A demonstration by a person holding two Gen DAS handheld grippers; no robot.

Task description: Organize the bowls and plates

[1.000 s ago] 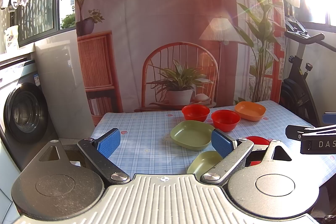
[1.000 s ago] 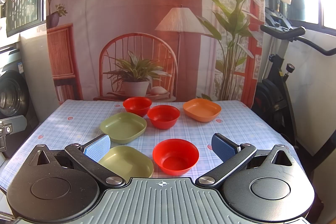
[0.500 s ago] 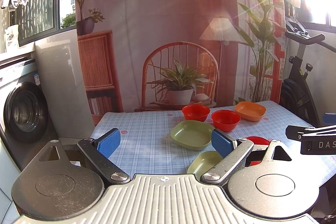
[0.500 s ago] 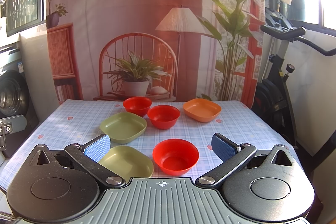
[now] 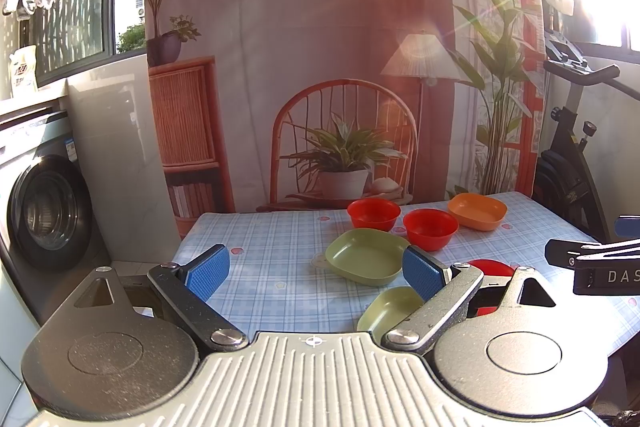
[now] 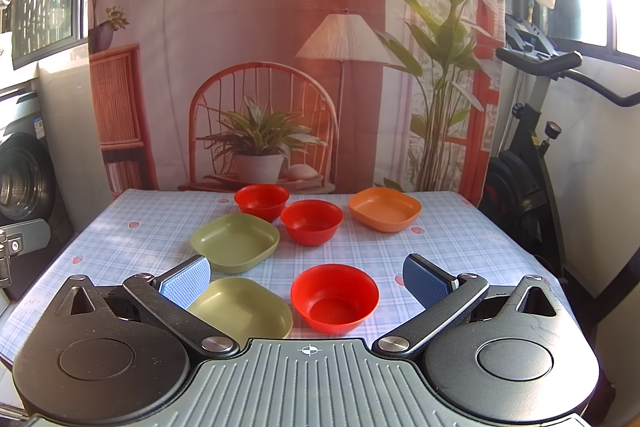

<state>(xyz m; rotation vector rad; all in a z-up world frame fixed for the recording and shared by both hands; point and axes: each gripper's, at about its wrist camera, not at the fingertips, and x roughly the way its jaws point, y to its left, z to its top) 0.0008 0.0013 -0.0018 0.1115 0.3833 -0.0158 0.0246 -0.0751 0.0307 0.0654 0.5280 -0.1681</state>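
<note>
We saw six dishes on the checked table (image 6: 460, 239), all empty and matte plastic. Three round red bowls: the near bowl (image 6: 335, 297) at 6 o'clock, the mid bowl (image 6: 311, 221) at centre, the far bowl (image 6: 261, 201) at 11 o'clock. Two olive, rounded-square plates lay to the left: the near plate (image 6: 248, 307) at 7 o'clock, the far plate (image 6: 235, 241) at 9 o'clock. An orange plate (image 6: 385, 213) sat at 1 o'clock, apart from the rest. Our right gripper (image 6: 306, 277) hung over the near edge, spread wide and empty, the near bowl between its fingers. Our left gripper (image 5: 316, 267) was likewise released, gripping nothing.
</note>
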